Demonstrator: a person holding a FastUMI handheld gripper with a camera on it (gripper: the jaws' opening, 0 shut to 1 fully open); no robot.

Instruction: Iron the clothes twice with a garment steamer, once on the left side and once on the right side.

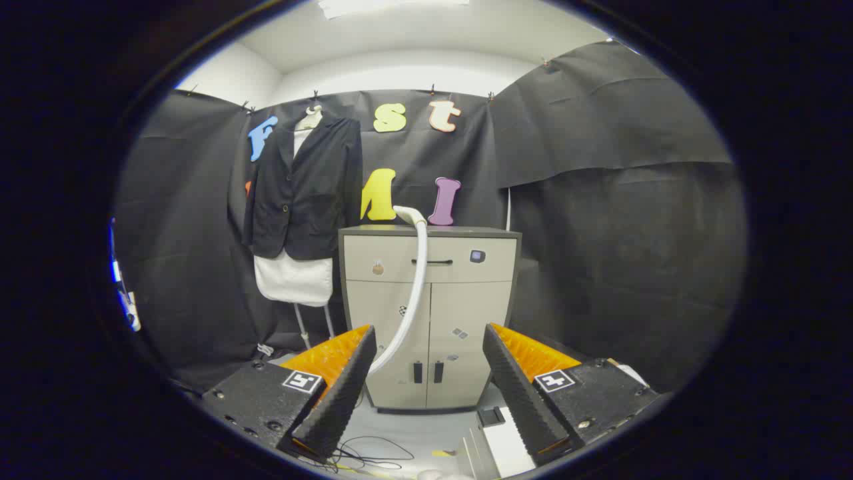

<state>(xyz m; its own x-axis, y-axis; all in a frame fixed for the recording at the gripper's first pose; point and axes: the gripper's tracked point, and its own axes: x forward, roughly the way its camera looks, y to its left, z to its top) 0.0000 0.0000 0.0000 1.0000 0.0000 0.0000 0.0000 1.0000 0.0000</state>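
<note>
Gripper [430,380] — fingers spread wide apart, holding nothing, a broad gap between them. Cabinet [466,313] — pale, with a dark top, one drawer above two doors, standing straight ahead beyond the fingers against the black cloth wall; small stickers on its front. Steamer hose [414,287] — white, curving over the cabinet's top edge and hanging down across the drawer and the left door, its lower run passing behind the left finger's tip; the steamer head cannot be made out. Jacket [303,193] — dark, buttoned, hung on a pale hanger form [308,119] on the wall, beyond the fingers and to the left of the cabinet, just beside its upper corner; well apart from the gripper. White garment [293,277] — showing at the jacket's collar and hanging out below its hem. Thin white stand legs [313,323] — beneath the garment. Floor [413,427] — light, with loose dark cables [363,453] lying just ahead of and below the fingers.
</note>
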